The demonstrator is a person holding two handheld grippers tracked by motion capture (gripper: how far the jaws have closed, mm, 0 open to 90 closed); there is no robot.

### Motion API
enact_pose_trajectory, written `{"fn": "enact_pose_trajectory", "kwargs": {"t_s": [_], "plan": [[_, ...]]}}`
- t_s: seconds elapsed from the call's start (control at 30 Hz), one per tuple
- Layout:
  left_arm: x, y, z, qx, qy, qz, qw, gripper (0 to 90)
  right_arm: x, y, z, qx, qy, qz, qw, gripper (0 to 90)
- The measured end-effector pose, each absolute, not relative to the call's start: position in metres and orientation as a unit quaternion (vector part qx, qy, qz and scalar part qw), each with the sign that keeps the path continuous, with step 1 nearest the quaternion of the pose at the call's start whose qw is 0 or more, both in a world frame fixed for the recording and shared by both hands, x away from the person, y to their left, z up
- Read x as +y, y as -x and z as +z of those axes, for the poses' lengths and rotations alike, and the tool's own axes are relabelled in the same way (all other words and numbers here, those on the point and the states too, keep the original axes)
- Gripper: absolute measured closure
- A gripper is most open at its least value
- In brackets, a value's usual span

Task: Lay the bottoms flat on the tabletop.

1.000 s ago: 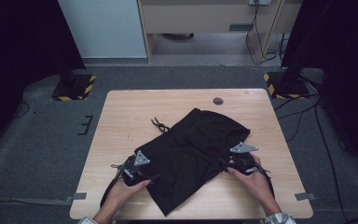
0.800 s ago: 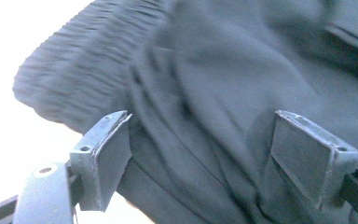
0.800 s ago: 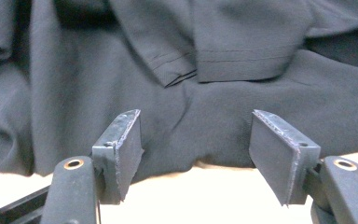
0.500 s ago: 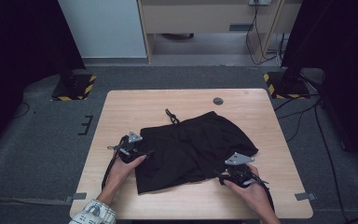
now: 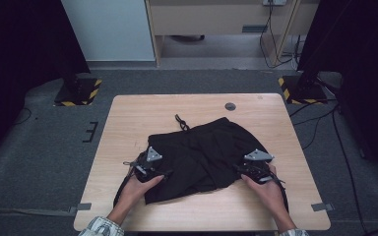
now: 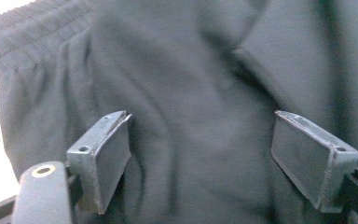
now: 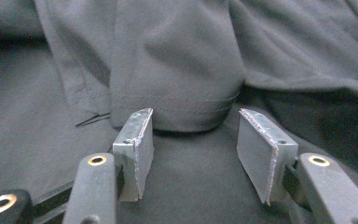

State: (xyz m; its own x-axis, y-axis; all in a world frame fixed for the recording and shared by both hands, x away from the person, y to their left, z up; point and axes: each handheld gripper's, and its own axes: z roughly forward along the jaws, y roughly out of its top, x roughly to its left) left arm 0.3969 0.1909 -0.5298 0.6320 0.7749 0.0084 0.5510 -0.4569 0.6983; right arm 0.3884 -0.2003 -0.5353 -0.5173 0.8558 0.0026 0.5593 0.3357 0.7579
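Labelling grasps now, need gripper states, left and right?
Left gripper: open over the black shorts.
Right gripper: open, jaws just been closing, hem ahead, not pinched.

Overhead view; two close-ups of shorts [image 5: 202, 150]

Looks like a lab or recording studio: bare wooden table [image 5: 128, 123] on grey carpet [image 5: 44, 162], black curtains [image 5: 19, 44] both sides, stand bases with hazard-striped tape [image 5: 78, 93], loose cables [image 5: 334, 132], floor tape marks [image 5: 83, 206], all beyond the claws.
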Motion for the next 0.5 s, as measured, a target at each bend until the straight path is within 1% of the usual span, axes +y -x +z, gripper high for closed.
{"fn": "enact_pose_trajectory", "kwargs": {"t_s": [0.13, 0.23, 0.27, 0.3, 0.37, 0.4, 0.43, 0.47, 0.5], "plan": [[0.198, -0.401, -0.531, 0.4, -0.832, 0.173, 0.343, 17.7, -0.199, -0.375, -0.535, 0.796, -0.439, 0.369, 0.195, 46.1], [0.202, -0.404, -0.533, 0.401, -0.829, 0.176, 0.347, 17.3, -0.193, -0.357, -0.534, 0.804, -0.43, 0.366, 0.186, 46.1], [0.204, -0.405, -0.533, 0.405, -0.828, 0.173, 0.347, 15.6, -0.191, -0.342, -0.532, 0.815, -0.417, 0.363, 0.174, 45.4], [0.206, -0.407, -0.534, 0.408, -0.826, 0.168, 0.351, 15.6, -0.191, -0.342, -0.532, 0.815, -0.417, 0.363, 0.174, 45.4], [0.208, -0.409, -0.535, 0.41, -0.823, 0.172, 0.354, 15.4, -0.19, -0.331, -0.528, 0.826, -0.408, 0.355, 0.159, 43.3], [0.209, -0.409, -0.534, 0.412, -0.823, 0.172, 0.353, 15.3, -0.192, -0.327, -0.523, 0.828, -0.406, 0.357, 0.149, 39.4], [0.21, -0.41, -0.534, 0.412, -0.823, 0.173, 0.352, 15.3, -0.192, -0.327, -0.523, 0.828, -0.406, 0.357, 0.149, 39.4], [0.21, -0.41, -0.533, 0.412, -0.824, 0.174, 0.349, 15.6, -0.197, -0.33, -0.511, 0.811, -0.404, 0.386, 0.169, 38.4], [0.21, -0.41, -0.531, 0.412, -0.826, 0.177, 0.343, 15.6, -0.197, -0.33, -0.511, 0.811, -0.404, 0.386, 0.169, 38.4]]}}
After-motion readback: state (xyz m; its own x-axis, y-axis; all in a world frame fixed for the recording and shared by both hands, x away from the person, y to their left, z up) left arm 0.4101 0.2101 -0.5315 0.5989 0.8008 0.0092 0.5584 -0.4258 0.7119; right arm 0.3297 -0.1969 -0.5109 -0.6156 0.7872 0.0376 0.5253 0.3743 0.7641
